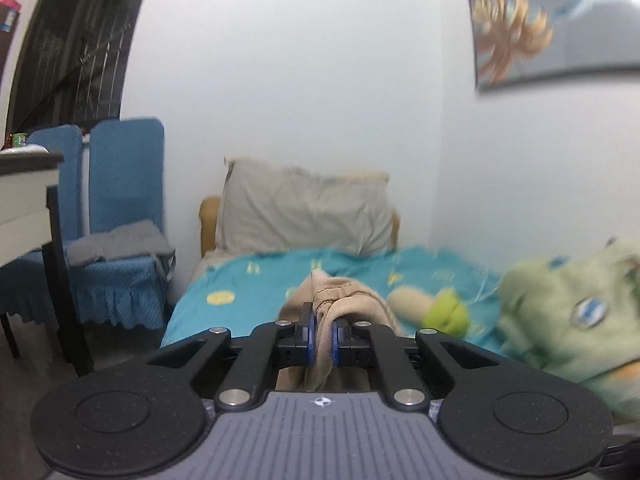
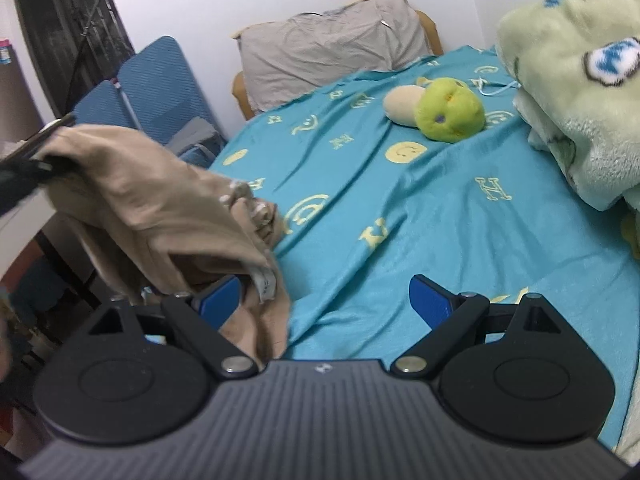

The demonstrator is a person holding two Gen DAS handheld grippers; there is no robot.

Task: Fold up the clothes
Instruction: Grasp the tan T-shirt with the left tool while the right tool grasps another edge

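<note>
A tan garment (image 1: pixel 340 294) is pinched between the blue pads of my left gripper (image 1: pixel 323 338), which is shut on it and holds it up over the bed. In the right wrist view the same tan garment (image 2: pixel 152 216) hangs at the left, held from above by the left gripper (image 2: pixel 24 172) at the frame's left edge. My right gripper (image 2: pixel 326 300) is open, low over the teal bedsheet (image 2: pixel 420 208). Its left pad (image 2: pixel 220 300) lies against the garment's lower edge; nothing is between the jaws.
A green and cream plush toy (image 2: pixel 440 110) lies mid-bed. A folded light-green fleece blanket (image 2: pixel 580 92) is piled on the right. A grey pillow (image 2: pixel 328 44) leans at the headboard. Blue-covered chairs (image 1: pixel 116 216) and a white desk (image 1: pixel 24 208) stand left of the bed.
</note>
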